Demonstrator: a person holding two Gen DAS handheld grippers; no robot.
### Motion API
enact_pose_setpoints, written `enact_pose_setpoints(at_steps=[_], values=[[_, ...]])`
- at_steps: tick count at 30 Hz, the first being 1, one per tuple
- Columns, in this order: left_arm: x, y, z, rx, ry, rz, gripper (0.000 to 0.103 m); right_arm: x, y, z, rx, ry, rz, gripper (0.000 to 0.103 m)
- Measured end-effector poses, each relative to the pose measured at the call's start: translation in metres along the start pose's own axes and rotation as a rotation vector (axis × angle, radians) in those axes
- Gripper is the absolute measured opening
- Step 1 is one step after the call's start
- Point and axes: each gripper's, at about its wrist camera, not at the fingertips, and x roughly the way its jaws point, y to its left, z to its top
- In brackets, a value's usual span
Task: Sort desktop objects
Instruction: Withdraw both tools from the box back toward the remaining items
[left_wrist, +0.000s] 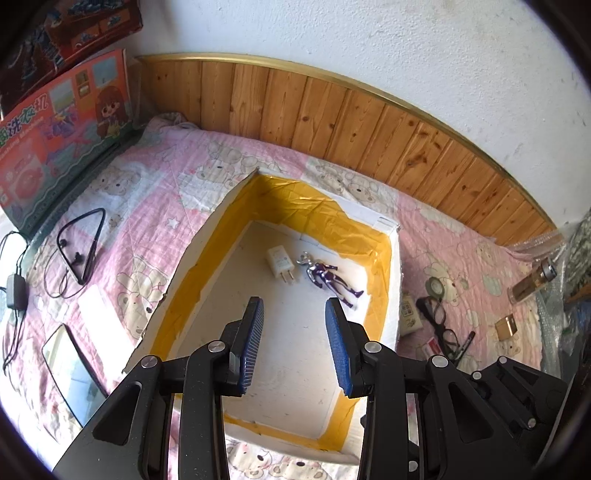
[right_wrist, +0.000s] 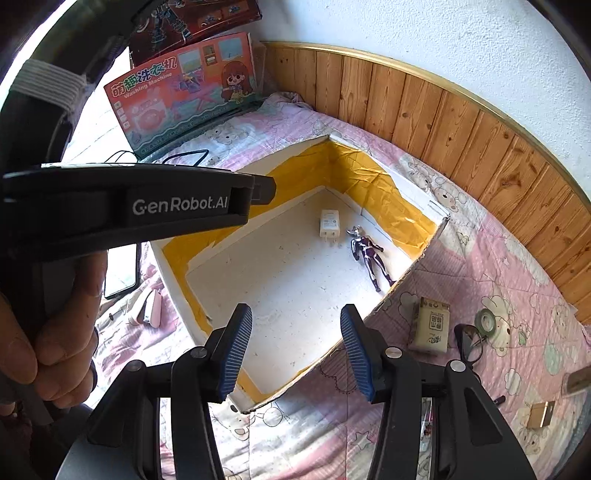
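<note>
A white box (left_wrist: 393, 266) lined with yellow tape sits on a pink bear-print blanket. Inside it lie a white charger plug (left_wrist: 281, 264) and a purple and silver toy figure (left_wrist: 328, 277). My left gripper (left_wrist: 294, 325) hovers open above the box floor with nothing between its fingers. In the right wrist view the box (right_wrist: 413, 271), the charger plug (right_wrist: 329, 224) and the toy figure (right_wrist: 369, 254) show again. My right gripper (right_wrist: 296, 339) hangs open and empty over the box's near corner. The body of the left gripper, held by a hand (right_wrist: 55, 332), fills that view's left side.
Left of the box lie a black neckband earphone (left_wrist: 83, 243), a cable with an adapter (left_wrist: 15, 291) and a phone (left_wrist: 72, 373). To the right are a tissue pack (right_wrist: 430, 325), glasses (left_wrist: 439, 321), a tape roll (right_wrist: 485, 321), a pen (left_wrist: 466, 341), a small bottle (left_wrist: 532, 282) and a gold box (left_wrist: 506, 326). Toy boxes (left_wrist: 62, 129) lean at the back left.
</note>
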Motion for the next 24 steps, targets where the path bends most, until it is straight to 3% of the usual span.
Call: enact_pose_setpoints(at_steps=[7, 14, 24], values=[[-0.025, -0.007, -0.017, 0.032, -0.039, 0.006, 0.037, -0.022, 0.019, -0.011, -0.032, -0.058, -0.005, 0.059], [-0.034, -0.02, -0.027, 0.06, -0.047, -0.007, 0.037, -0.04, 0.023, -0.036, 0.002, -0.131, 0.017, 0.059], [-0.032, -0.059, -0.045, 0.135, -0.019, -0.07, 0.037, -0.064, -0.003, -0.067, 0.13, -0.199, 0.042, 0.059]])
